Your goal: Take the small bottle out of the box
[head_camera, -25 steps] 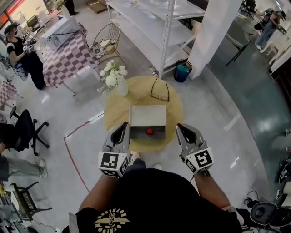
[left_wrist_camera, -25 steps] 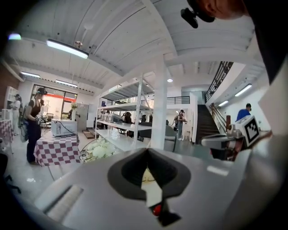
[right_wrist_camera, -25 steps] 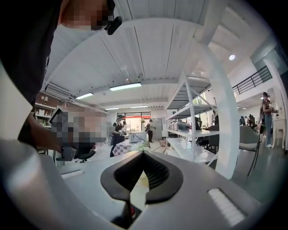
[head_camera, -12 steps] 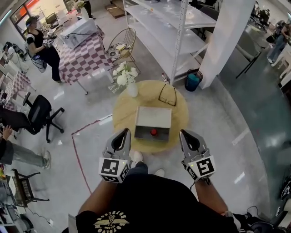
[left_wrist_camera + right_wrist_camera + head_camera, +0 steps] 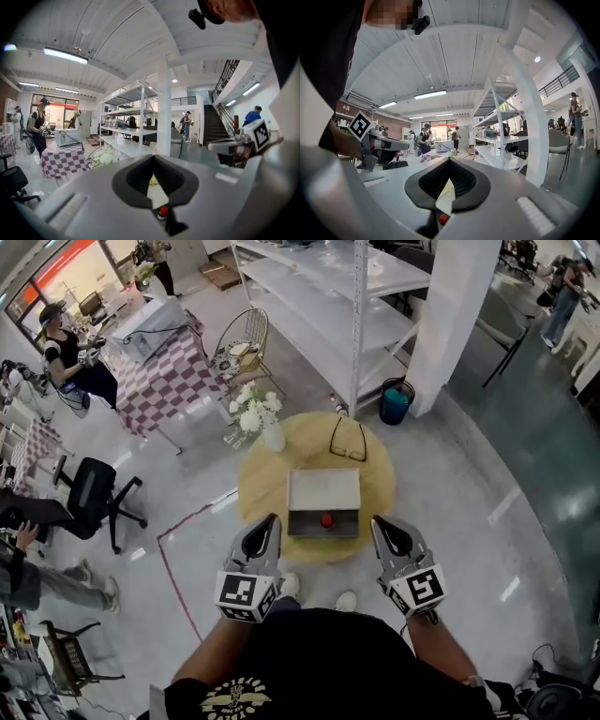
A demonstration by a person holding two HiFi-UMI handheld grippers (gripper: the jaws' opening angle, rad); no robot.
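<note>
We hold the left hand-held gripper and the right hand-held gripper with jaws together, empty, flanking the box on the round worktop; the small bottle sits inside its open front.

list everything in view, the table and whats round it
round table: 1, pale wood, centre
box: 1, grey-white, on table
small bottle: 1, red cap, in box's open near part
glasses: 1, dark, table's far side
vase of flowers: 1, white, table's far left edge
bin: 1, blue, beyond table, right
shelving rack: 1, white, behind table
checked table: 1, purple-white, far left
office chair: 1, black, left
left gripper: 1, grey, fingers shut, empty, near table's edge
right gripper: 1, grey, fingers shut, empty, near table's edge
</note>
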